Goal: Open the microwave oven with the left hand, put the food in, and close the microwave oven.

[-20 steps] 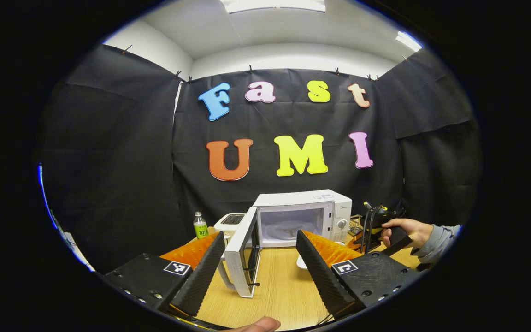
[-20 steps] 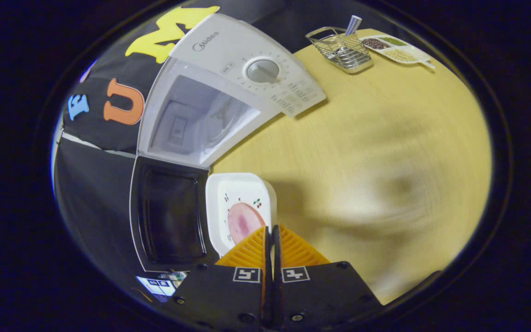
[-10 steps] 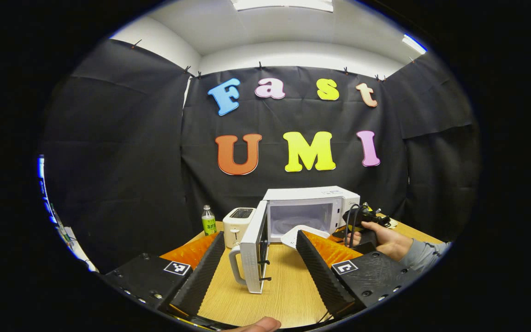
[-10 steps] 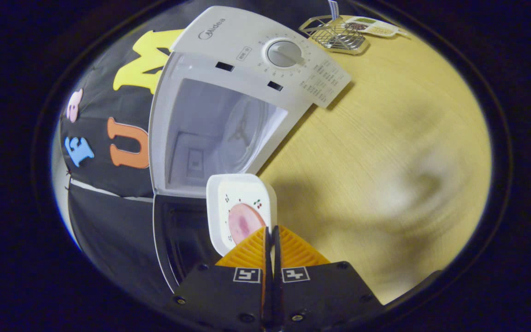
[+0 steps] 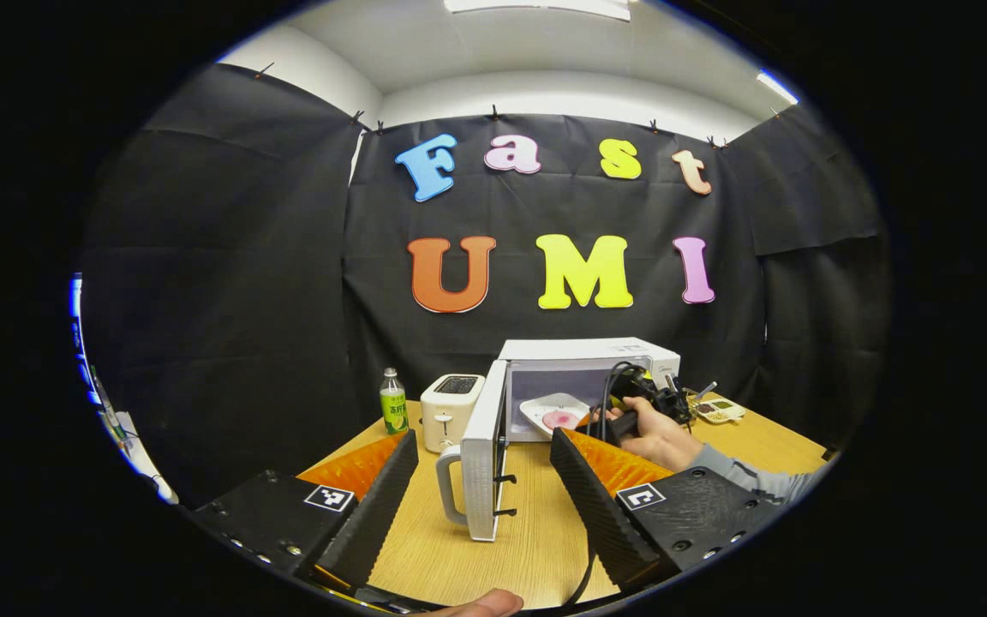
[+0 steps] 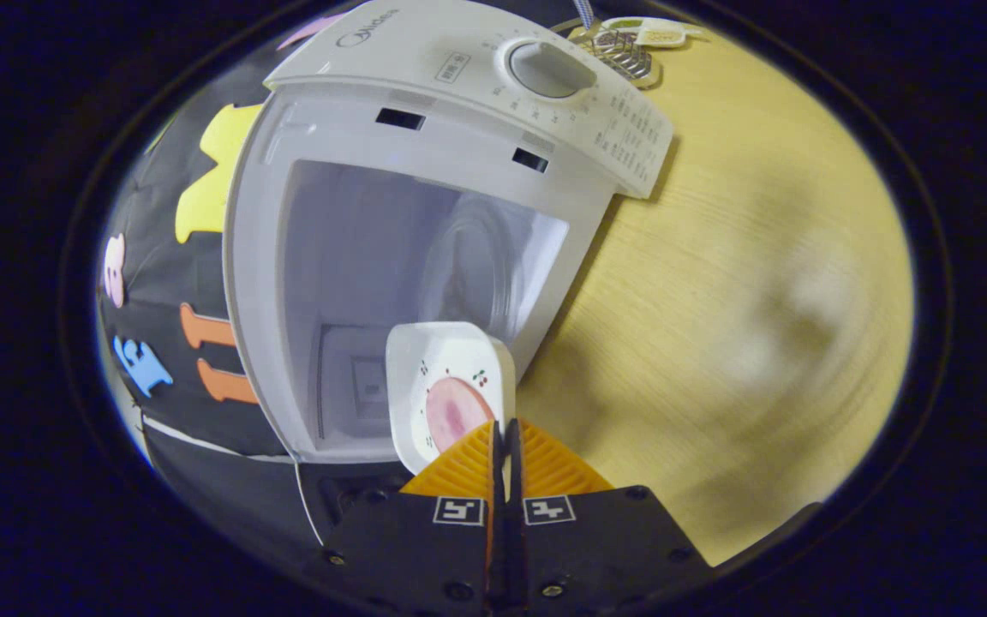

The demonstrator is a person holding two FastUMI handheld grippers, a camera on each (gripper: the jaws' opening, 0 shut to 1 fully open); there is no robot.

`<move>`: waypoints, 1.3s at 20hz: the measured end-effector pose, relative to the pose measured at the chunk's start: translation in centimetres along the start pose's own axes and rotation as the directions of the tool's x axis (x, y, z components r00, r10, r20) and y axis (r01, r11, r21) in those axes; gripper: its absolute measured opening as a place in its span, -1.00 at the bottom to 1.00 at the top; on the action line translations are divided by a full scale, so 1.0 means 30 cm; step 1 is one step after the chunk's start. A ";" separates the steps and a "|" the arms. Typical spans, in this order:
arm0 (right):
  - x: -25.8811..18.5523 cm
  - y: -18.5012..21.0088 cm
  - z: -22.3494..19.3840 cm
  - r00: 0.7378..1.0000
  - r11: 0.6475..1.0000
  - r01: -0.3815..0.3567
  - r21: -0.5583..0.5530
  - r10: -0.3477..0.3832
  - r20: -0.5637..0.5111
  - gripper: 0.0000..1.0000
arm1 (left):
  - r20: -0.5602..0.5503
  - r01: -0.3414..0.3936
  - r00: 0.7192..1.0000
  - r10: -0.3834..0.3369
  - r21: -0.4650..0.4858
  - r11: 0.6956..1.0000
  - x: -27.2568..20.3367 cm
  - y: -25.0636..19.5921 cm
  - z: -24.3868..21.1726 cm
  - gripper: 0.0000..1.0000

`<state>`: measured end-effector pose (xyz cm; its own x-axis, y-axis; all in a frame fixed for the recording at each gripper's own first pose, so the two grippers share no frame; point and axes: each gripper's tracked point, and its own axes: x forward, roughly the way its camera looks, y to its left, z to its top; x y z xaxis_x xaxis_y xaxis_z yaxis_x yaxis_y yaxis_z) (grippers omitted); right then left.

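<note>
The plate [image 6: 449,390] has been carried by the right claw [image 6: 504,428] up to the microwave [image 6: 425,197] opening.

Left gripper [image 5: 483,480] was held low and level, fingers spread wide apart with nothing between them; a fingertip of the holding hand [image 5: 481,602] showed at the bottom edge. Right gripper [image 6: 504,437] had its fingers pressed together, pinching the near rim of the white square plate with a pink slice on it [image 6: 446,390]. In the left gripper view the right hand [image 5: 655,434] in a grey sleeve [image 5: 738,476] was stretched forward, gripping its tool
</note>
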<state>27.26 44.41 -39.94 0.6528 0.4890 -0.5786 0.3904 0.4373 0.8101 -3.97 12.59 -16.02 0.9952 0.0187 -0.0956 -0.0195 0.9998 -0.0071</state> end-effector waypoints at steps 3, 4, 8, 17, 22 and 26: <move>0.083 0.060 0.018 0.999 0.999 -0.014 0.042 0.012 0.045 -0.92 | -0.013 -0.008 1.000 0.008 -0.013 1.000 0.017 0.032 -0.021 0.91; 0.103 0.075 0.026 0.998 0.999 -0.013 0.038 0.011 0.059 -0.92 | -0.013 -0.009 1.000 0.009 -0.015 1.000 0.018 0.042 -0.027 0.91; 0.161 0.109 0.096 0.990 0.999 -0.030 0.011 0.028 0.141 -0.92 | -0.002 -0.026 1.000 0.026 -0.009 1.000 0.040 0.092 -0.051 0.90; 0.206 0.124 0.194 0.968 0.997 -0.043 -0.067 0.058 0.245 -0.76 | -0.030 -0.005 1.000 0.003 -0.057 0.998 0.059 0.093 -0.097 0.88; 0.203 0.120 0.216 0.963 0.990 -0.046 -0.136 0.080 0.256 -0.71 | -0.038 -0.027 0.999 0.024 -0.079 0.996 0.052 0.124 -0.114 0.88; 0.158 0.107 0.213 0.955 0.971 -0.044 -0.234 0.109 0.274 -0.17 | -0.036 -0.013 0.999 0.008 -0.119 0.993 0.035 0.116 -0.111 0.84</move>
<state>35.75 43.32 -39.48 0.8445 0.3078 -0.4383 0.1988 0.5798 0.7901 -3.33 16.05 -19.47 0.9910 0.0267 -0.1312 -0.0431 0.9914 -0.1239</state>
